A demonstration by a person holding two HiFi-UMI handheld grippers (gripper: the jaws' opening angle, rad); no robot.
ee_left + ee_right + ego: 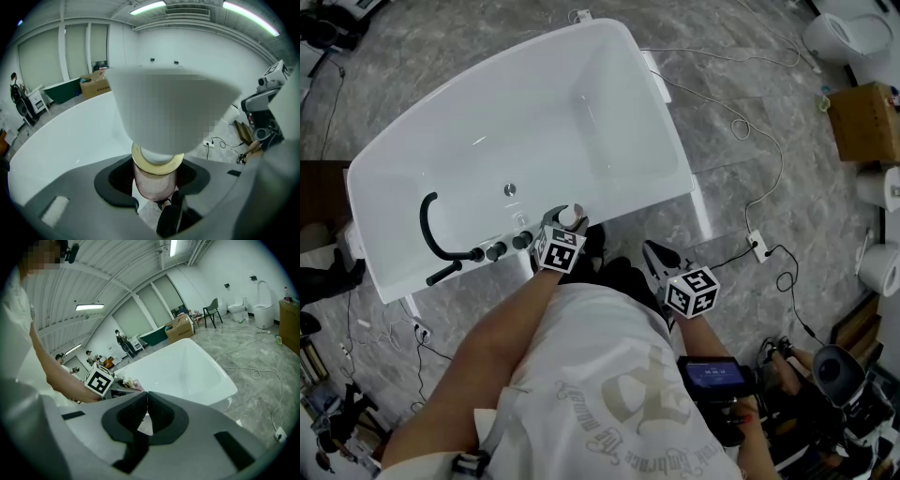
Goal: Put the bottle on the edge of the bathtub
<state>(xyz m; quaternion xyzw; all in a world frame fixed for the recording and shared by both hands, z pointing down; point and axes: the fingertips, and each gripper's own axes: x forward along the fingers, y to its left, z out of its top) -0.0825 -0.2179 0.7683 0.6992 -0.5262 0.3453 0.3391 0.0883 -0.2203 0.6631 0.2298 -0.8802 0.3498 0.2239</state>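
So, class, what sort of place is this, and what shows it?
Probably a bathroom-fittings showroom or workshop: a freestanding bathtub on open floor, a loose toilet, cables trailing across it.

In the left gripper view, the bottle is blurred over toward twelve o'clock; its top cannot be told.

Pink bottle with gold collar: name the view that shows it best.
Left gripper view: the pink gold-collared bottle sits close up, clamped in the left claw. Head view shows only its white top; right gripper view, just a tiny speck.
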